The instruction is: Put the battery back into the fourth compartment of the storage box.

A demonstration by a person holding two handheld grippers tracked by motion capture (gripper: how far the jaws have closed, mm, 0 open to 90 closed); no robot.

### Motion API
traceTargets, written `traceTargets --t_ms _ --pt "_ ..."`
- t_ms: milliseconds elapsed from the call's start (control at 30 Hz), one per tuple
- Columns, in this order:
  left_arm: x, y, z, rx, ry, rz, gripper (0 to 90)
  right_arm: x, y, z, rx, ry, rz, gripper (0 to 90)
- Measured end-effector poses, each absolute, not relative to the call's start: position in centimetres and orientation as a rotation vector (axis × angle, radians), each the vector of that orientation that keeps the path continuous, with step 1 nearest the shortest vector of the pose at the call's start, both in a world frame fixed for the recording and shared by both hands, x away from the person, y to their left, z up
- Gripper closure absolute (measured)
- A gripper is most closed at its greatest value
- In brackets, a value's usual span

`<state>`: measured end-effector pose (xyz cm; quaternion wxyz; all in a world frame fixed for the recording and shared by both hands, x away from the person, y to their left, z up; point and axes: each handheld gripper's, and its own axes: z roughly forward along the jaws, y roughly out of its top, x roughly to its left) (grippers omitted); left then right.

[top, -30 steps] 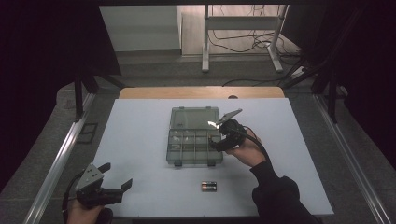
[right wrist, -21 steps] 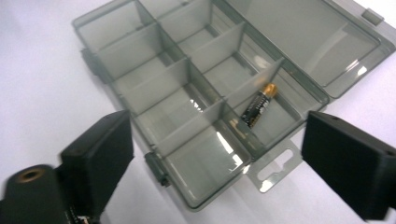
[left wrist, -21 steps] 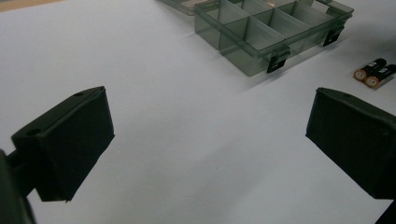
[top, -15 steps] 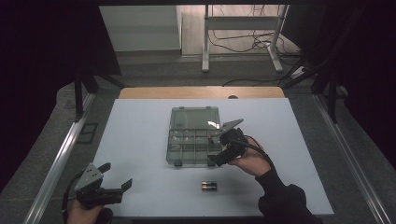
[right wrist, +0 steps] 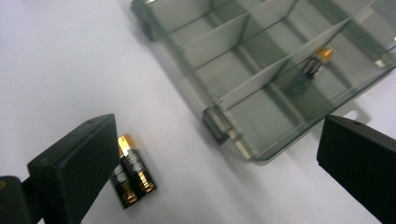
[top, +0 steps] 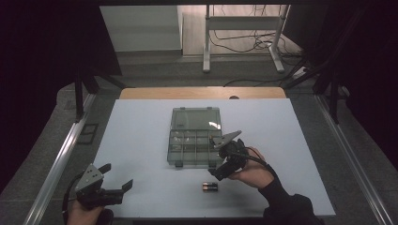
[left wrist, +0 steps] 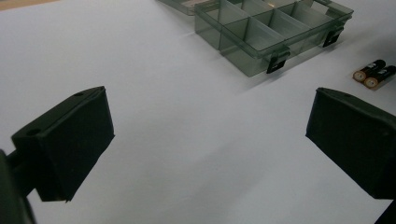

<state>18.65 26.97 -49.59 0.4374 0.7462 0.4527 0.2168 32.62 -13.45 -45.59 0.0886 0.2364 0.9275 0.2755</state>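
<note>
The right gripper (top: 224, 159) has just been opening, empty, tipped down over the box's (top: 193, 140) near corner, beside two batteries (top: 210, 187). The left gripper (top: 115, 180) rests spread wide at the table's (top: 141, 140) near left corner.

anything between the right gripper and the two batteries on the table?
No. In the high view only bare white table separates the open right gripper from the batteries; the compartment box sits off to the side.

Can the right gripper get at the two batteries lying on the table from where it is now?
Probably yes. The right gripper is open and empty, the two batteries lie side by side just ahead of it on bare table, clear of the organiser box.
</note>
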Motion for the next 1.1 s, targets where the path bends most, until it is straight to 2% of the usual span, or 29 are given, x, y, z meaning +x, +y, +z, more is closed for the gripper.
traceTargets --t_ms 67,233,633,1100 --pt "18.7 27.0 -49.6 1.856 1.126 0.539 1.2 32.2 -13.3 -45.7 0.694 2.775 0.797 0.7" --pt "18.7 27.0 -49.6 1.856 1.125 0.539 1.2 31.0 -12.6 -46.3 0.634 2.807 0.739 10.5" --pt "18.7 27.0 -49.6 1.864 1.121 0.539 1.3 30.3 -11.1 -48.0 0.514 2.941 0.649 42.6" --pt "18.7 26.9 -49.6 1.868 1.118 0.541 1.3 30.8 -10.4 -49.8 0.436 3.027 0.562 68.7"
